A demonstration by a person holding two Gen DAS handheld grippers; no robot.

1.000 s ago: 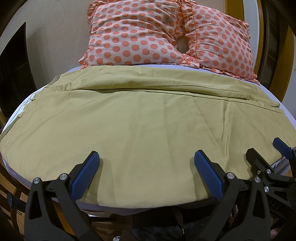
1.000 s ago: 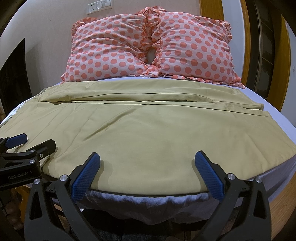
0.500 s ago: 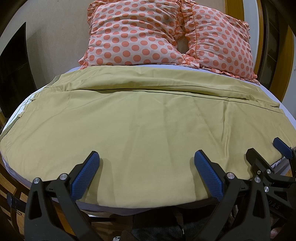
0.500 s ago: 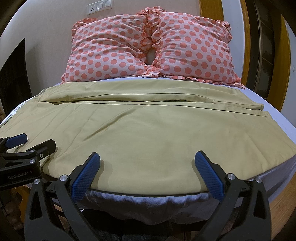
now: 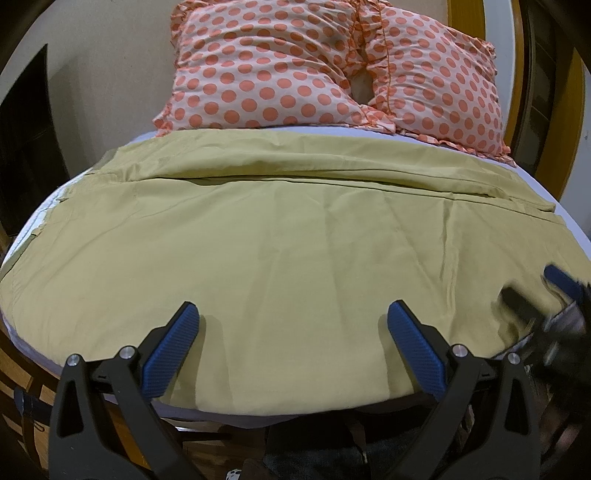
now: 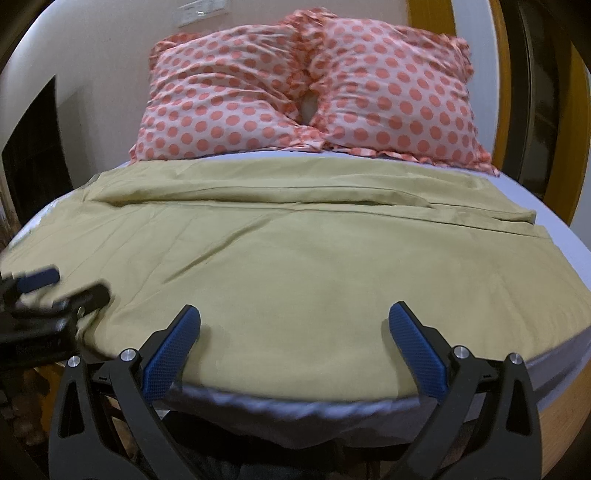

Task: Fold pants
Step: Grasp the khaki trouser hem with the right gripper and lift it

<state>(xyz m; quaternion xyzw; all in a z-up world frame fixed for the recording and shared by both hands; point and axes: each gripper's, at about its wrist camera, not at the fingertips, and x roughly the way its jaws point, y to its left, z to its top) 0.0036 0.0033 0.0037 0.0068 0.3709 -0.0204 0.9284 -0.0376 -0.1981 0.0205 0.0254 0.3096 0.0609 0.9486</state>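
- Pants [image 5: 295,266]: khaki-yellow, spread flat across the bed [image 5: 565,218], covering most of the mattress. In the right wrist view the pants [image 6: 314,266] show soft creases running diagonally from their middle.
- Far part of the pants, on the pillow side: one layer folded over, long straight edges running across the bed; hem end sits at the pants' right far corner.
- Near edge of the pants lies along the bed's front rim; a strip of pale sheet [image 6: 295,406] hangs just below it.
- Left gripper [image 5: 291,347]: over the pants' near edge, left of centre. Blue fingers [image 5: 173,350] wide apart, nothing btwn them; tips just above the cloth, contact can't be told.
- Right gripper [image 6: 295,347]: over the pants' near edge, right of centre. Blue fingers [image 6: 417,354] wide apart too, holding nothing.
- Each gripper shows blurred in the other's view: right one at the pants' near right side, left one at the near left side.
- Two polka-dot pillows [image 5: 332,66], pink w/ orange dots, lean side by side against the wall beyond the pants' far edge, touching each other; also seen from the right wrist [image 6: 314,88].
- Wall switch plate [image 6: 201,9] above the pillows, blurred.
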